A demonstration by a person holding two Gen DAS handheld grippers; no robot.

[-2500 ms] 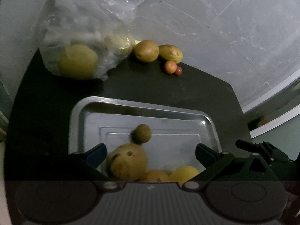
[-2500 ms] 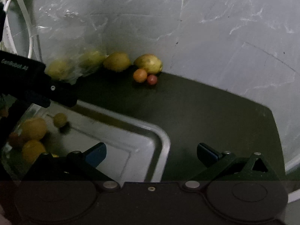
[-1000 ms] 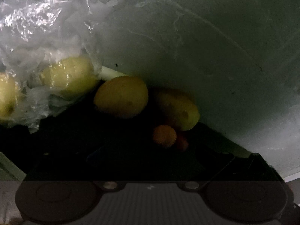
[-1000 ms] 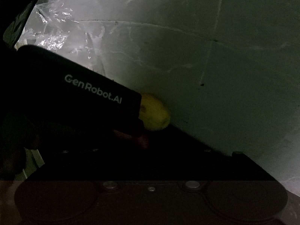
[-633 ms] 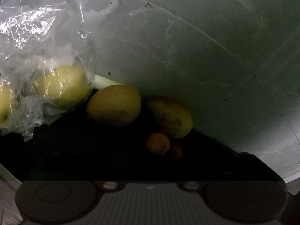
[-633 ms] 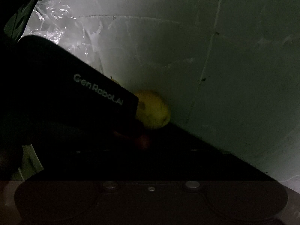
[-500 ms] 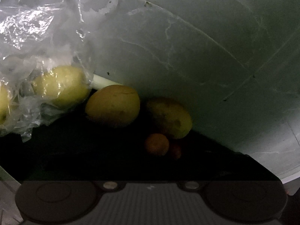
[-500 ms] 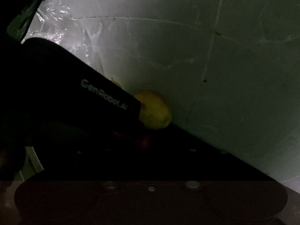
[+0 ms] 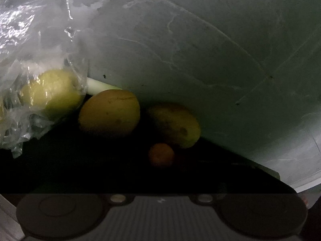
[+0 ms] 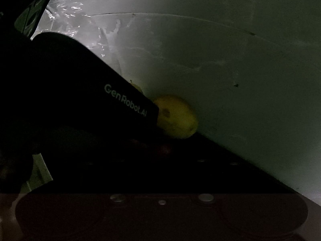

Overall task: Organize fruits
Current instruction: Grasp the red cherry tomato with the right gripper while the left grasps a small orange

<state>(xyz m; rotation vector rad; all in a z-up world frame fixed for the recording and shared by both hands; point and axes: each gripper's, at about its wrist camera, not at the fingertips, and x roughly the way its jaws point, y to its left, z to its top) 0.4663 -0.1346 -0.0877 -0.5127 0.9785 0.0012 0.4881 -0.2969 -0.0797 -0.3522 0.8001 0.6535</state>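
Honestly too dark to see either gripper's fingers, so can't tell if they're open or closed. The small orange fruit (image 9: 161, 154) sits just in front of the yellow mango (image 9: 176, 124) by the wall; a blind grab could knock it rolling.

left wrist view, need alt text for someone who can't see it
Dim close-up of two loose oval yellow fruits and a small round orange fruit on a dark surface against a grey wall; a clear plastic bag of yellow fruit sits left.
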